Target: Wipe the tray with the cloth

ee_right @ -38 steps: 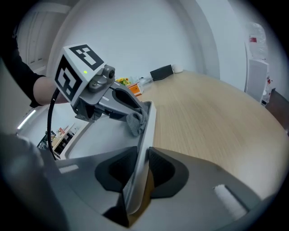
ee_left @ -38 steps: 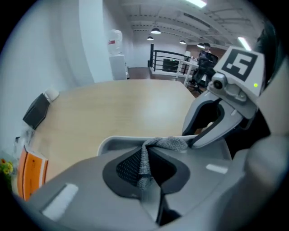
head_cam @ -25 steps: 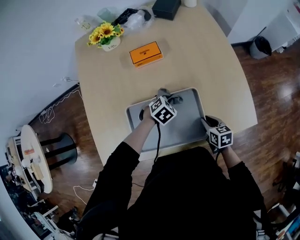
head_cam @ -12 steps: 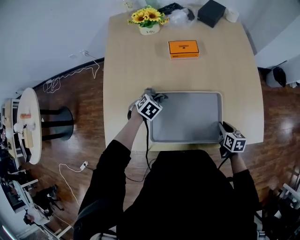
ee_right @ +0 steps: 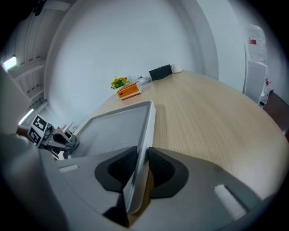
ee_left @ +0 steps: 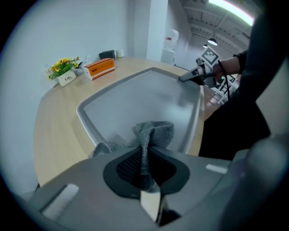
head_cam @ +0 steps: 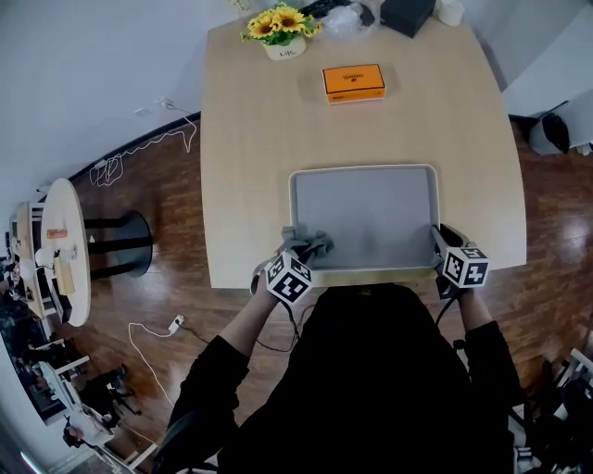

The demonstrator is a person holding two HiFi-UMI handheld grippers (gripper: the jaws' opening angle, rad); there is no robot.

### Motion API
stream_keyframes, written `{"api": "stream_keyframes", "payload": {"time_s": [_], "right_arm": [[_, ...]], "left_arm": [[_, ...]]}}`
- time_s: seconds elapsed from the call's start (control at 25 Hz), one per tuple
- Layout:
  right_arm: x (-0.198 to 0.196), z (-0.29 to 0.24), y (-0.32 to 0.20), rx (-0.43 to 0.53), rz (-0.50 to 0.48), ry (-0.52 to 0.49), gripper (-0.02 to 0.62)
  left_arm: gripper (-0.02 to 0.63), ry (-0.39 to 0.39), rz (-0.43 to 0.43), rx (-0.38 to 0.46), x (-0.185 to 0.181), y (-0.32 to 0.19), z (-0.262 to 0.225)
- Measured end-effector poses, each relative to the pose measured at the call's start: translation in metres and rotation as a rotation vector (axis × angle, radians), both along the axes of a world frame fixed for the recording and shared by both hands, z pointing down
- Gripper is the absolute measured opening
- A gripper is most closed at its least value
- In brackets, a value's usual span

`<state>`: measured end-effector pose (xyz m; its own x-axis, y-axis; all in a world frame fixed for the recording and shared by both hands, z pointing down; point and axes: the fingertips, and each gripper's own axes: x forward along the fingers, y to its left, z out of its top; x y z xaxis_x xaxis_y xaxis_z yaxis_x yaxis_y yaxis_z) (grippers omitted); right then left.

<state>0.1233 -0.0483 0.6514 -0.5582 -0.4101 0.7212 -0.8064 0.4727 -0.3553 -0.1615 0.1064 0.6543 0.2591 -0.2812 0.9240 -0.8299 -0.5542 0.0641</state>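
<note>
Dragged from the tray's far left corner, the cloth [head_cam: 309, 244] now sits bunched at the near left corner of the tray [head_cam: 371, 208], with the left gripper [head_cam: 300, 257] pointing steeply down over it. The right gripper [head_cam: 436, 239] slants in at the tray's near right corner.

Left gripper view: the jaws are clamped on the cloth.

Right gripper view: the jaws pinch the tray's rim. Beyond the tray's far end, the print on the orange box [ee_right: 129, 91] is too small to read.

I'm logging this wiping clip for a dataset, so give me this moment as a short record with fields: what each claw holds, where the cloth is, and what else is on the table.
left claw: shut on the cloth
cloth position: bunched at the near left corner of the tray
right claw: shut on the tray's right rim, near corner
tray: grey, nothing else in it, at the near edge of the table
elsewhere on table: orange box, pot of yellow flowers at the far end
</note>
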Motion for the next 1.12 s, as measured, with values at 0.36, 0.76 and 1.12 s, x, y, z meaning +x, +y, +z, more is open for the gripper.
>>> {"api": "stream_keyframes", "payload": {"time_s": [0.36, 0.76, 1.12], "right_arm": [[-0.005, 0.001, 0.005, -0.007, -0.027, -0.028, 0.087], [-0.004, -0.001, 0.004, -0.005, -0.076, -0.020, 0.092], [-0.001, -0.001, 0.005, -0.015, -0.092, -0.008, 0.095]], "left_arm": [[0.009, 0.046, 0.250, -0.122, 0.118, -0.005, 0.002], [0.009, 0.142, 0.571, -0.083, 0.258, -0.070, -0.002], [0.011, 0.085, 0.050, 0.071, 0.119, -0.185, -0.006]]}}
